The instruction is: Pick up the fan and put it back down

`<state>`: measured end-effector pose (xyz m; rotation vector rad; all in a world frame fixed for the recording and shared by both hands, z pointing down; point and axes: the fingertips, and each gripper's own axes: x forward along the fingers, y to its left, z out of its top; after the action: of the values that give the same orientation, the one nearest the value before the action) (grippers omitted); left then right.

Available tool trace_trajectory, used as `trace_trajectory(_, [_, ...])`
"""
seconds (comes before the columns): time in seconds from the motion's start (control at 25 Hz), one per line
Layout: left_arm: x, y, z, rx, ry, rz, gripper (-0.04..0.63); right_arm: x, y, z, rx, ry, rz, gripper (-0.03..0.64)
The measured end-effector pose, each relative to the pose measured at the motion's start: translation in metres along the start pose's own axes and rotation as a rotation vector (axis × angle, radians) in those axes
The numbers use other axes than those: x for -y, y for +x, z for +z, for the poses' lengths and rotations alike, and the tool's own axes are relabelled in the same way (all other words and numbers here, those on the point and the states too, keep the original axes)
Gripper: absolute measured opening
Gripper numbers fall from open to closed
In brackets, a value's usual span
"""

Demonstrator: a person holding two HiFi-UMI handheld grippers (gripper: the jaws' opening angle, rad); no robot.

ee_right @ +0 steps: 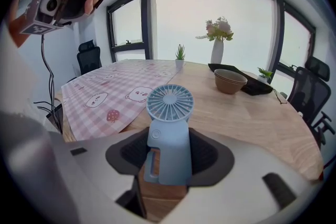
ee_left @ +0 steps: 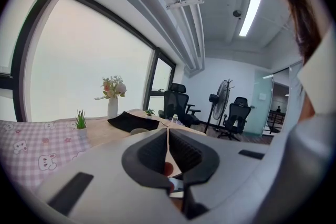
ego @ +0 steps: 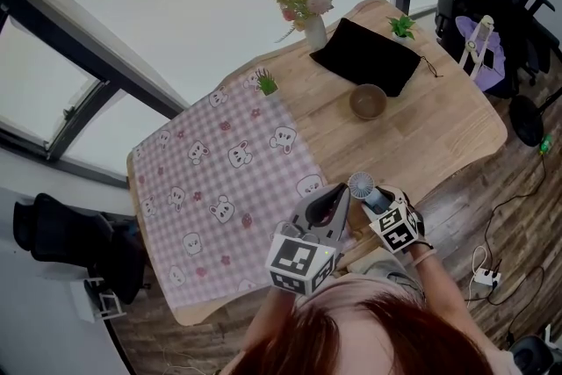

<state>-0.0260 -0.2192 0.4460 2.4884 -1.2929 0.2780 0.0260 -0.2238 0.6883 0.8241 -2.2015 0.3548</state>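
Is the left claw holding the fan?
No, the left claw is shut and empty, while the fan stands between the jaws of the right claw.

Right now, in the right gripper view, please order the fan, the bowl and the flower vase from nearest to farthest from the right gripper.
1. fan: between the jaws of the right gripper.
2. bowl: ahead on the table, to the right.
3. flower vase: farthest back, behind the bowl.

- Left gripper (ego: 339, 195): pale grey shell, black ribbed pads (ee_left: 149, 152).
- Right gripper (ego: 376, 197): same grey build.
- Each carries a cube (ego: 301, 262) of black-and-white square markers (one per face).
- Pale top (ee_left: 316, 86).
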Motion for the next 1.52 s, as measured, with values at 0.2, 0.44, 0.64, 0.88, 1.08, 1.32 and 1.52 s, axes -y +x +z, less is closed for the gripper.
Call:
trace_trajectory(0.2, [0.003,-0.005,-0.001,0.008,0.008,-0.003,0.014,0.002,-0.011,0.006,0.029,0.027,-0.022,0.213])
trace_trajectory(0.44, [0.004,-0.014,0.002,0.021,0.019,0.002,0.014,0.001,-0.029,0.02,0.076,0.045,-0.049,0.213])
trace_trajectory(0.64, [0.008,-0.021,0.004,0.028,0.033,-0.003,0.014,-0.003,-0.042,0.031,0.111,0.05,-0.067,0.213])
trace_trajectory(0.88, [0.015,-0.027,0.006,0.042,0.044,-0.021,0.014,-0.005,-0.062,0.043,0.154,0.083,-0.094,0.213])
trace_trajectory(1.08, [0.02,-0.033,0.004,0.041,0.062,-0.035,0.014,-0.006,-0.077,0.05,0.187,0.102,-0.129,0.213])
trace_trajectory(1.32, [0.025,-0.043,0.005,0.05,0.075,-0.049,0.014,-0.01,-0.097,0.06,0.226,0.116,-0.168,0.213])
trace_trajectory(1.52, [0.027,-0.051,0.004,0.055,0.078,-0.053,0.014,-0.015,-0.114,0.071,0.262,0.112,-0.193,0.213])
